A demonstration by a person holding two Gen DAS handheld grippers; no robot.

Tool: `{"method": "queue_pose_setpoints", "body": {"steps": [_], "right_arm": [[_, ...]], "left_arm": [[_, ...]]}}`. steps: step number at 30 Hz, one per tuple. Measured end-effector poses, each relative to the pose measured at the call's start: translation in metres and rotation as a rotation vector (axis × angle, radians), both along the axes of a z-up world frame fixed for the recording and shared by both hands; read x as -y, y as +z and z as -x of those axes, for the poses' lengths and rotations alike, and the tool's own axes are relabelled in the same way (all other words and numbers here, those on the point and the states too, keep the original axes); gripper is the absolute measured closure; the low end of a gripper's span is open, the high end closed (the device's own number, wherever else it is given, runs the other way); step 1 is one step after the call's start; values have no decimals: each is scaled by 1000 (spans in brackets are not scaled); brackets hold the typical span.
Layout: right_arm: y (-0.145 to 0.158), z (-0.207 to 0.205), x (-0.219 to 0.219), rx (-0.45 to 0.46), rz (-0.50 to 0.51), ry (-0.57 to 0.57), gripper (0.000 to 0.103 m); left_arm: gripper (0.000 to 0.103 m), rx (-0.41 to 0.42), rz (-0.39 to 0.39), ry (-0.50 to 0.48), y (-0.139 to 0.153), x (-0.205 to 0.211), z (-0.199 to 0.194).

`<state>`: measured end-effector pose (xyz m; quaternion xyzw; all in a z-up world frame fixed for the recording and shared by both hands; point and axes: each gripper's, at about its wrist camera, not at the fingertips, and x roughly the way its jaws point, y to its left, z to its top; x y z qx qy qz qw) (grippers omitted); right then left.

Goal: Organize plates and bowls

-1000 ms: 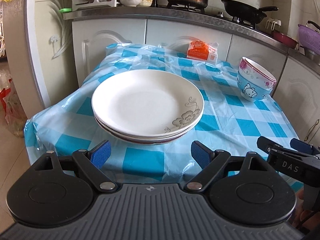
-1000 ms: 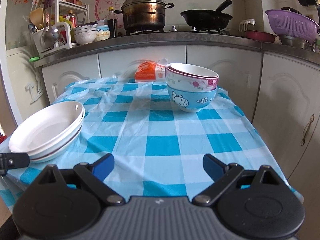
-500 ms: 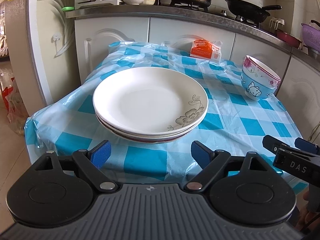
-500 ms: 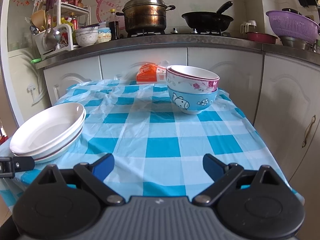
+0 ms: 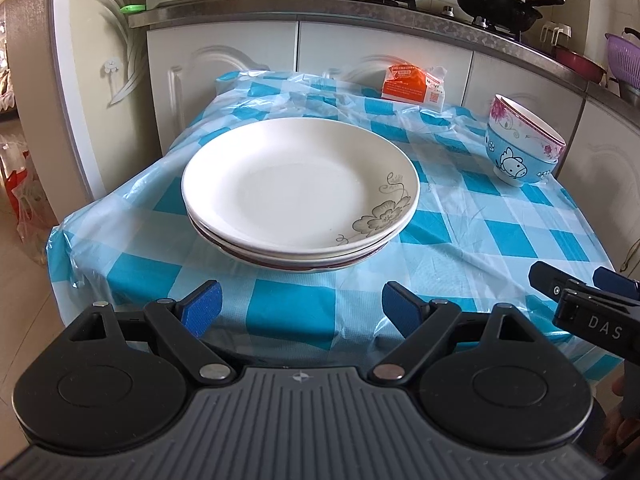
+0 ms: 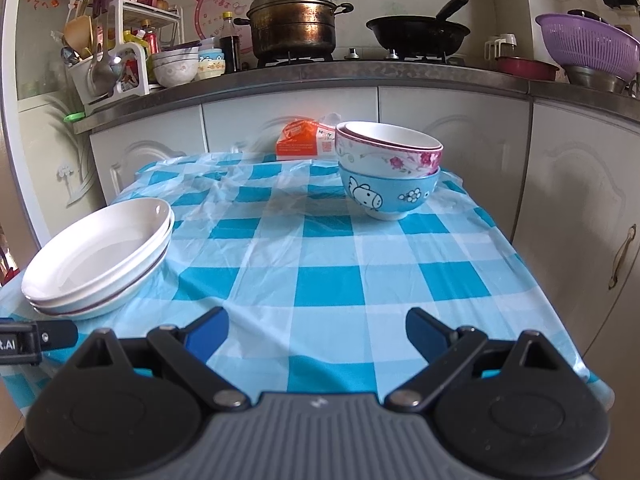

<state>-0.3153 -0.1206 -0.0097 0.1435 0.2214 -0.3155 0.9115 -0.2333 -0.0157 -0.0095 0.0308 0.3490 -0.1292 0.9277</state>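
Plates (image 5: 300, 184) sit in one pile on the near left part of the desk (image 6: 332, 276), and I think they are piled so they take up less room. I see a white one with a grey flower on top, and at least one more under it with a dark red edge. The pile rests flat on the blue checked cloth, close to the front edge, so it is easy for me to reach.

Bowls (image 6: 390, 168) are on the far right side, well apart from the plates. The pink flower bowl sits inside the blue one with a little cartoon animal on it. It leans a bit, so I judge that it could slip if I bump it.

An orange pack (image 5: 414, 86) lies at the back of the desk, near the cupboards. It is not part of my job.

My left gripper (image 5: 300, 308) points right at the plates, with its blue fingers (image 5: 202, 306) spread wide and holding nothing. My right gripper (image 6: 318, 334) looks down the bare middle of the desk toward the bowls, also spread wide and holding nothing. Both hang just off the front edge. To me the sorting looks about done.
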Motion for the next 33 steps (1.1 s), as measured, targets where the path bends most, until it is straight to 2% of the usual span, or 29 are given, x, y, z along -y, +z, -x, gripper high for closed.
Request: {"method": "queue_pose_setpoints", "body": {"steps": [11, 18, 33], "right_arm": [[-1, 2, 0, 11, -5, 14, 8], [-1, 6, 6, 15, -17, -17, 8], [-5, 19, 16, 7, -36, -75, 8]], "left_arm": [[0, -4, -2, 2, -2, 0, -2], [0, -10, -2, 10, -4, -1, -2], [0, -26, -25, -81, -16, 16, 0]]}}
